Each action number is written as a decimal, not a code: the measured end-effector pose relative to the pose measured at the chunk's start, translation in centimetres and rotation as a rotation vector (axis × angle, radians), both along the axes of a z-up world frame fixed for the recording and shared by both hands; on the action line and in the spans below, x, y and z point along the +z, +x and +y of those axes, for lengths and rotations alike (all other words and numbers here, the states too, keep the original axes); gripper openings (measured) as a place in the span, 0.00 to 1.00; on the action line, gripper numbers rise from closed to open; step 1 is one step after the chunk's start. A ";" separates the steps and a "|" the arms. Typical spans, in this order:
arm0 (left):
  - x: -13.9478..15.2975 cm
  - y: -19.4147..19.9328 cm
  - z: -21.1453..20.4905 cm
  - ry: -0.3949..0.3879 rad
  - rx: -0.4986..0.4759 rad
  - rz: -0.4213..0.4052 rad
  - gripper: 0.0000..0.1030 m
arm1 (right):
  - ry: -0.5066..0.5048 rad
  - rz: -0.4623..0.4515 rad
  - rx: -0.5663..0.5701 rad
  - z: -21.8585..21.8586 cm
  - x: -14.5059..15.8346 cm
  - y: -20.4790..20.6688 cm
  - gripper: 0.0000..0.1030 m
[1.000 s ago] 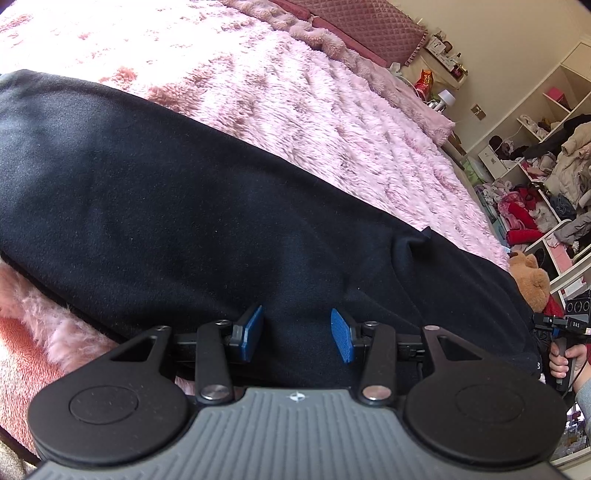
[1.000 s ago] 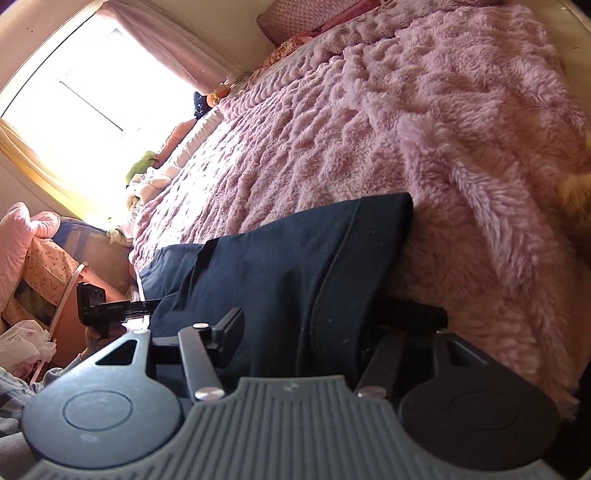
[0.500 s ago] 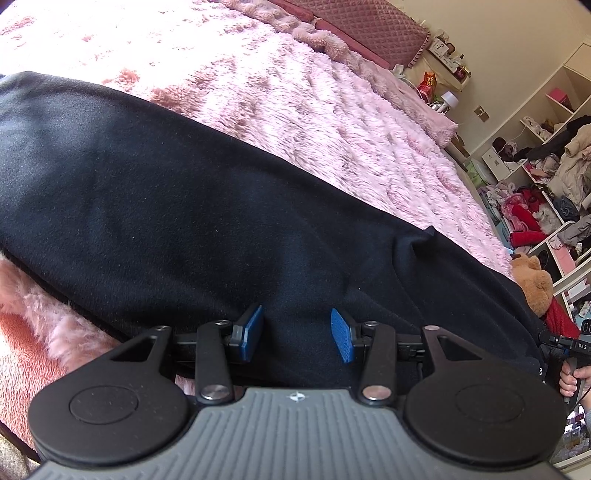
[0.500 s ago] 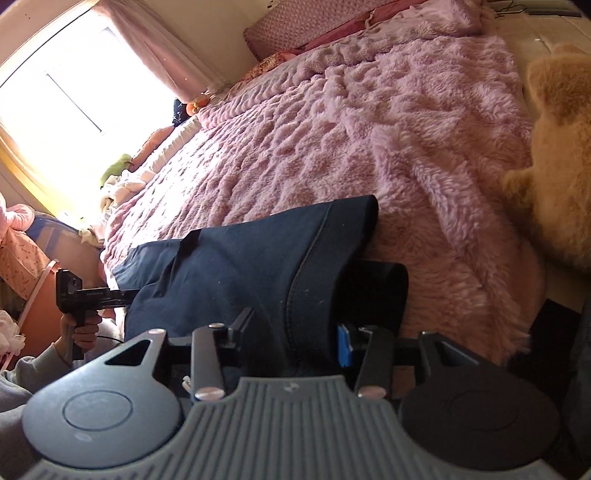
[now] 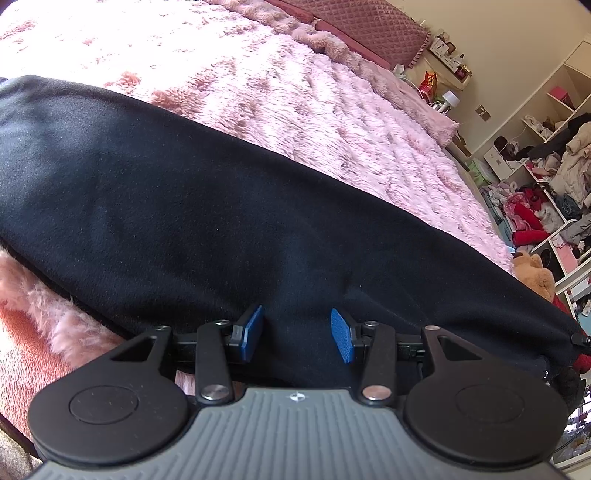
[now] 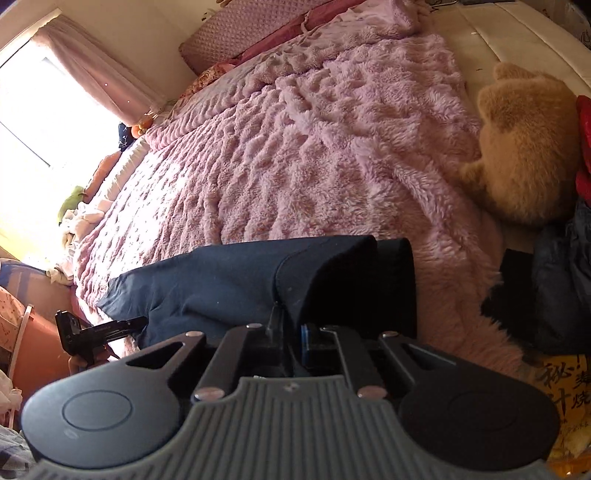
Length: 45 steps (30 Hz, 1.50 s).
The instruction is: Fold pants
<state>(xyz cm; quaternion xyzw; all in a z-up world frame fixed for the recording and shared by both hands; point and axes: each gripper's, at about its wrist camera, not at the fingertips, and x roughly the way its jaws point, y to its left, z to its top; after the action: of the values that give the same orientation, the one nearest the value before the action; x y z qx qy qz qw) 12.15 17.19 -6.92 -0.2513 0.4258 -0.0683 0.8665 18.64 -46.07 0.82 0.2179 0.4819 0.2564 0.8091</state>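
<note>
Dark navy pants (image 5: 207,206) lie stretched out across a fluffy pink bedspread (image 5: 288,96). My left gripper (image 5: 296,334) is open, its blue pads (image 5: 251,330) apart, resting at the near edge of the pants with cloth between them. In the right wrist view the same pants (image 6: 229,280) lie along the bed's near edge. My right gripper (image 6: 291,338) is shut on the pants' end, where the cloth bunches up between the jaws. The left gripper (image 6: 96,330) shows small at the far end of the pants.
A tan teddy bear (image 6: 524,147) sits at the bed's right edge beside dark and red clothes (image 6: 554,288). Pillows (image 6: 251,29) lie at the headboard. Cluttered shelves (image 5: 546,177) and a nightstand (image 5: 443,81) stand beyond the bed.
My right gripper has closed on the end of the pants and swung right, bringing the teddy bear into view. My left gripper stays open in the same place.
</note>
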 end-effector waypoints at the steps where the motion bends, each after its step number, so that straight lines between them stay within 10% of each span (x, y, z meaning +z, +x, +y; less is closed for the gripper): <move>1: 0.0 0.0 0.0 0.000 0.000 -0.001 0.49 | -0.012 0.017 -0.010 0.1 0.2 0.0 0.03; 7: 0.2 -0.2 -0.2 0.002 -0.001 -0.003 0.49 | -0.106 0.137 -0.105 0.2 -4.2 2.8 0.08; 10: 0.4 -0.4 -0.3 -0.007 -0.005 -0.003 0.49 | -0.103 0.177 -0.194 -1.0 -6.8 3.6 0.44; 14: 0.5 -0.6 -0.4 -0.007 -0.017 -0.007 0.49 | 0.009 0.210 -0.163 -3.3 -8.2 2.3 0.52; 18: 0.4 -0.8 -0.3 -0.015 -0.015 -0.007 0.49 | 0.036 0.213 -0.092 -4.2 -8.2 -1.4 0.53; 21: 0.5 -0.6 -0.4 -0.012 -0.013 -0.007 0.49 | -0.008 0.093 -0.082 -3.8 -7.3 -3.9 0.35; 23: 0.5 -0.6 -0.5 -0.011 -0.013 -0.007 0.49 | -0.053 0.030 -0.125 -3.6 -6.4 -4.9 0.03; 26: 0.6 -0.5 -0.6 0.000 -0.008 -0.007 0.49 | -0.024 0.002 -0.137 -4.0 -5.9 -5.8 0.00; 33: 1.3 -1.2 -1.9 0.154 -0.002 -0.028 0.49 | -0.184 -0.024 -0.066 -2.7 -3.5 -5.6 0.00; 37: 1.6 -1.8 -2.5 0.230 -0.022 -0.035 0.49 | -0.309 -0.034 -0.069 -1.2 -2.2 -5.7 0.33; 45: 2.6 -4.0 -0.4 0.286 0.015 -0.007 0.49 | -0.586 -0.189 -0.156 2.8 2.4 -6.0 0.46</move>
<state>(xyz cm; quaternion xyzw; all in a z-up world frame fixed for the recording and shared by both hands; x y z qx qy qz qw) 8.15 16.76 -4.37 -0.1281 0.4264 -0.0013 0.8954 12.67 -43.28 3.19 -0.0132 0.4398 0.0631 0.8958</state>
